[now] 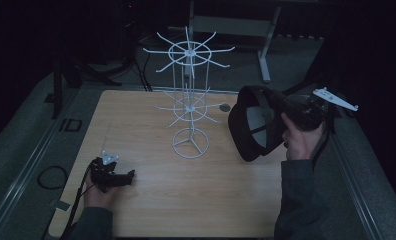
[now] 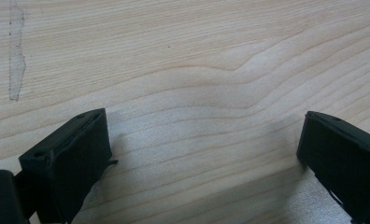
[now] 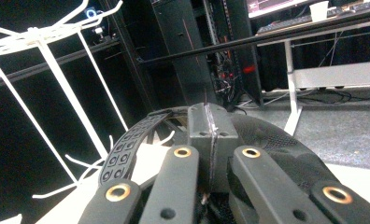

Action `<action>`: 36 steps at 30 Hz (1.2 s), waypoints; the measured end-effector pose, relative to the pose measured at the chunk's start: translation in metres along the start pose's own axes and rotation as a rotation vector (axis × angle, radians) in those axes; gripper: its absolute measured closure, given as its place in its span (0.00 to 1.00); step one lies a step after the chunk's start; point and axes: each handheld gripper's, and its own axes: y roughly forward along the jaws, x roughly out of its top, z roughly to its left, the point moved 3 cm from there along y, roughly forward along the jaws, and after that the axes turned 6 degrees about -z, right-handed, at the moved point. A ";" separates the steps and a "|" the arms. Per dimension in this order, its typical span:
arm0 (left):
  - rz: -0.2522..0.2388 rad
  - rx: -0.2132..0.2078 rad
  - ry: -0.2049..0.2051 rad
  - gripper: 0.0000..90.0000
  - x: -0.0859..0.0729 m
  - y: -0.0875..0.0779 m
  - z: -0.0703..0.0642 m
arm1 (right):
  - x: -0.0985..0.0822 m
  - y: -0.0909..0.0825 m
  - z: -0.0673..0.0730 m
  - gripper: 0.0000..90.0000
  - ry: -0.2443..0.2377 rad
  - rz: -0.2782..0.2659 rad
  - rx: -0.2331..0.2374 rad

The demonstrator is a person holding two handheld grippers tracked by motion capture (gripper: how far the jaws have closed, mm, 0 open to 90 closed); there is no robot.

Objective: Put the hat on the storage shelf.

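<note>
The right gripper (image 1: 286,107), jaws closed on a black cap (image 1: 251,125), holds it just right of the white hook stand (image 1: 188,95), nearer that hand. The left gripper (image 2: 202,154) rests on the table (image 1: 186,200), jaws wide and empty.

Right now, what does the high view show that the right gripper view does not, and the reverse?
High view: the left gripper, jaws open, at the light wooden table's near left corner, and the round base of the white wire hook rack. Right gripper view: a white paper cup on a desk behind, and jaws shut on the black fabric cap. Both: rack, cap, right gripper.
</note>
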 end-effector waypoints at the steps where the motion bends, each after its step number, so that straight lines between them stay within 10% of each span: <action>1: 0.000 0.000 -0.001 0.03 0.000 0.000 0.000 | 0.001 0.001 0.001 1.00 0.000 0.000 0.001; 36: -0.001 0.001 -0.001 0.03 0.000 0.000 0.000 | 0.023 0.017 0.017 1.00 -0.046 0.001 0.020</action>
